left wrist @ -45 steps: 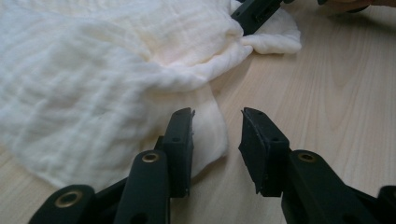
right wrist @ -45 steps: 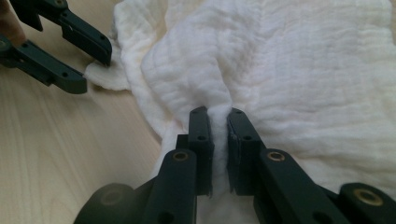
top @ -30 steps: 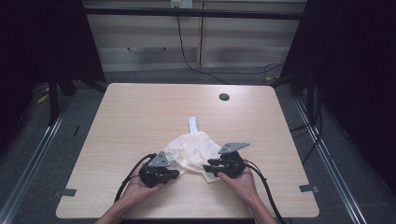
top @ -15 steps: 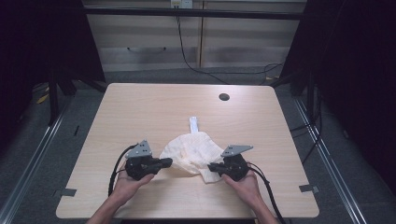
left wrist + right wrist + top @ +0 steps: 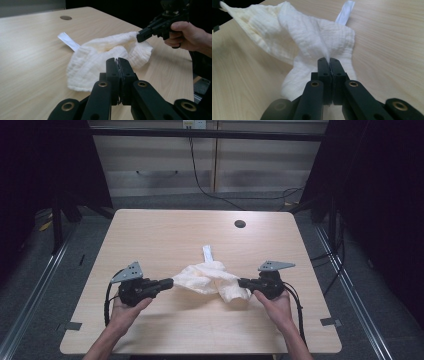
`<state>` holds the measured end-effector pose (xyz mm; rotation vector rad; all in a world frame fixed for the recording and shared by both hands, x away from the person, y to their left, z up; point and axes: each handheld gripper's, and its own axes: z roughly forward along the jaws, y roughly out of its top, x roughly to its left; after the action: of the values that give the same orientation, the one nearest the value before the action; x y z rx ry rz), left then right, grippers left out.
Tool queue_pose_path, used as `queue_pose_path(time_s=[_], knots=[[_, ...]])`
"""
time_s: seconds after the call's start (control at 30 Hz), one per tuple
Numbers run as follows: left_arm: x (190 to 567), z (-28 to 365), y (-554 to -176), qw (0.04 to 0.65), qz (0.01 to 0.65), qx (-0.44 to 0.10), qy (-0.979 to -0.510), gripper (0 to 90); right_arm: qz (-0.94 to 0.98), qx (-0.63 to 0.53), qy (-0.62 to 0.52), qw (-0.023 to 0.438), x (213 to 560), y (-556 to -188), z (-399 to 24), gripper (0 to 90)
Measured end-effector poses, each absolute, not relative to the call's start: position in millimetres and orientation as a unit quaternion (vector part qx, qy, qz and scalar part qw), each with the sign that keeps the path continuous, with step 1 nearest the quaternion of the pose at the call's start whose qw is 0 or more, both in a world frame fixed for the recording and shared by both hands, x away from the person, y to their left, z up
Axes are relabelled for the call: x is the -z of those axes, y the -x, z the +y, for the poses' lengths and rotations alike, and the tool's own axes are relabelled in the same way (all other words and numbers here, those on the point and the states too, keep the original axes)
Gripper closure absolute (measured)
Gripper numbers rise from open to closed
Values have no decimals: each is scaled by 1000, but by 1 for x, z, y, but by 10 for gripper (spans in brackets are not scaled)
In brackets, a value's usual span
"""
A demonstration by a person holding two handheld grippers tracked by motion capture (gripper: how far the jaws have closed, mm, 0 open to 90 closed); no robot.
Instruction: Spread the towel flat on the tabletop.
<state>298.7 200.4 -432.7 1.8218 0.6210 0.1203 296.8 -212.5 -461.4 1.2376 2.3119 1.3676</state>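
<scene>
**Cream cloth gripped at two ends, ready for spreading**

Seen from the high view: left gripper (image 5: 169,282) clamped on the left end of the crumpled cream muslin cloth (image 5: 207,277), right gripper (image 5: 242,282) clamped on its right end. Both pairs of jaws pressed tight together, a thin fold of fabric pinched in each, as clear in the two gripper views. Cloth lying between the two tongs, partly lifted at the pinched corners, sagging in the middle onto the wooden table (image 5: 165,235). Held so probably for pulling the ends apart and opening the bundle flat; gripping opposite ends gives tension across the whole piece.

Beyond the cloth, away from both tongs, a white fabric tag (image 5: 207,254) sticking out and resting flat on the wood. Further off, a round cable hole (image 5: 240,224) in the tabletop.

In the left gripper view, the right hand (image 5: 188,35) at the far side with its tongs biting the cloth edge. Middle of the cloth twisted, so probably more spreading needed before it lies smooth
</scene>
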Motion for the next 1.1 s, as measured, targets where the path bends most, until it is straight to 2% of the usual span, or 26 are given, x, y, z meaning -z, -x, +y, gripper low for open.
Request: queue_pose_path(time_s=[0.1, 0.23, 0.37, 0.47, 0.53, 0.63, 0.77, 0.8, 0.9, 0.97, 1.1], knots=[[431, 204, -300, 580, 271, -46, -767, 884, 778, -456, -422, 94, 464, -304, -214, 881], [432, 209, -303, 580, 284, -55, -761, 885, 791, -408, -448, 83, 489, -329, -211, 881], [432, 216, -306, 582, 293, -57, -757, 886, 796, -384, -460, 85, 503, -336, -213, 879], [438, 217, -308, 574, 300, -52, -760, 885, 796, -380, -463, 89, 500, -333, -214, 712], [442, 213, -308, 566, 297, -50, -767, 885, 793, -395, -452, 104, 492, -327, -213, 637], [445, 206, -308, 562, 296, -45, -772, 884, 785, -421, -439, 120, 471, -314, -212, 586], [447, 202, -308, 555, 293, -46, -777, 884, 783, -429, -428, 142, 454, -294, -207, 571], [447, 202, -308, 554, 294, -46, -778, 884, 783, -432, -426, 141, 452, -291, -207, 595], [447, 202, -309, 555, 293, -46, -777, 883, 789, -444, -404, 129, 449, -282, -201, 648], [447, 202, -309, 557, 294, -45, -776, 883, 797, -454, -385, 102, 452, -278, -191, 659], [447, 202, -310, 559, 294, -44, -774, 883, 828, -421, -361, 82, 470, -281, -164, 569]])
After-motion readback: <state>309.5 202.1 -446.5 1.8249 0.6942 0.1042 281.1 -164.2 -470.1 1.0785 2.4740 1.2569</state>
